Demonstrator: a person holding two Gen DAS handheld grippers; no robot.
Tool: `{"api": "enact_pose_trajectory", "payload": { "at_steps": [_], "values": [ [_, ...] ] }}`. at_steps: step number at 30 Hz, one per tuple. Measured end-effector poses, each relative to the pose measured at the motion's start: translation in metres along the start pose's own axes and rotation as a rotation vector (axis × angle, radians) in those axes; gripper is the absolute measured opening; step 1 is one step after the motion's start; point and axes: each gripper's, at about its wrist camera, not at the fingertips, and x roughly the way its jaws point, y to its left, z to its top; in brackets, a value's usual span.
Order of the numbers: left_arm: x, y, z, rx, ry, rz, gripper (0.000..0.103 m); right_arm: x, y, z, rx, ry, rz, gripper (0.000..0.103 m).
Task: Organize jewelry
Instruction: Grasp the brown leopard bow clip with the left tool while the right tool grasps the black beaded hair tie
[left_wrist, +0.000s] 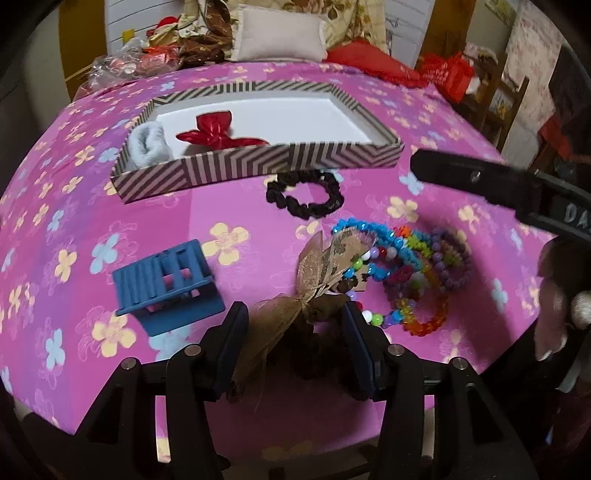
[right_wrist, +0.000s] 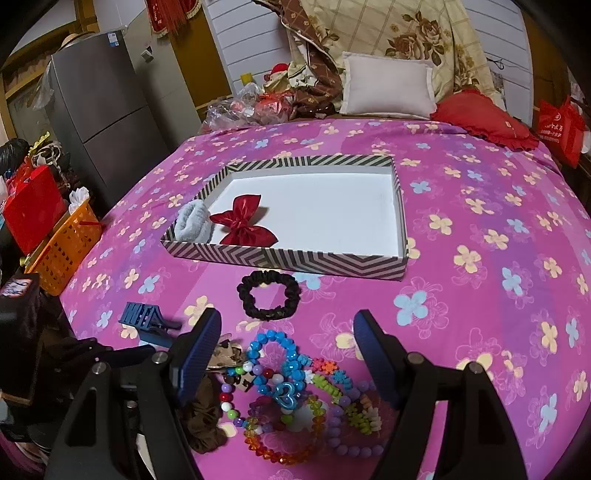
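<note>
Between the left gripper's (left_wrist: 295, 332) blue-padded fingers (left_wrist: 232, 343), spread wide and apart from it on both sides, lies a sheer brown organza bow on a dark brown fabric scrunchie (left_wrist: 310, 291); nothing is clamped. Just right of it sits a tangle of glossy plastic bead bracelets (left_wrist: 406, 273) in turquoise, purple, orange and mixed colours, partly overlapped by the bow's spotted ribbon tail. To the left a ribbed blue plastic claw clip (left_wrist: 166, 284) lies on its side on the pink flower-print bedsheet (left_wrist: 74, 229).

The right gripper (right_wrist: 288, 354) hangs over the same bracelet pile, fingers (right_wrist: 201, 350) wide open and empty, the left one hiding part of the bow. Beyond both, a ruffled black fabric scrunchie (right_wrist: 269, 294) lies just in front of a shallow rectangular cardboard box (right_wrist: 295, 258) with black-and-white zigzag walls and a white floor. Inside, at its left end, a fluffy pale blue hair tie (right_wrist: 194, 221) rests beside a shiny red satin bow (right_wrist: 243, 221). Farther back, a white cushion (right_wrist: 388, 85) and a red pillow (right_wrist: 480, 118) sit at the bed's head.
</note>
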Motion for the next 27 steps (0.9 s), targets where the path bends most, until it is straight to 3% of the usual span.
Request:
{"api": "enact_pose_trajectory", "payload": {
  "at_steps": [1,3,5,14,20,27],
  "values": [
    [0.003,-0.001,0.000,0.005,0.004,0.002,0.042,0.002,-0.001,0.000,0.000,0.005,-0.002,0.077],
    [0.007,-0.003,-0.001,0.012,-0.007,0.001,0.018,0.009,-0.003,0.000,-0.003,0.019,-0.007,0.077],
    [0.007,-0.003,-0.001,0.018,-0.011,-0.016,0.009,0.021,-0.002,0.000,-0.017,0.040,-0.013,0.077],
    [-0.023,0.016,0.009,-0.032,-0.079,-0.049,0.006,0.084,0.012,0.015,-0.105,0.128,-0.043,0.045],
    [-0.033,0.034,0.019,-0.087,-0.090,-0.076,0.006,0.113,0.019,0.015,-0.173,0.169,-0.059,0.009],
    [-0.036,0.055,0.033,-0.160,-0.097,-0.118,0.006,0.083,0.019,0.024,-0.174,0.129,-0.009,0.008]
  ]
}}
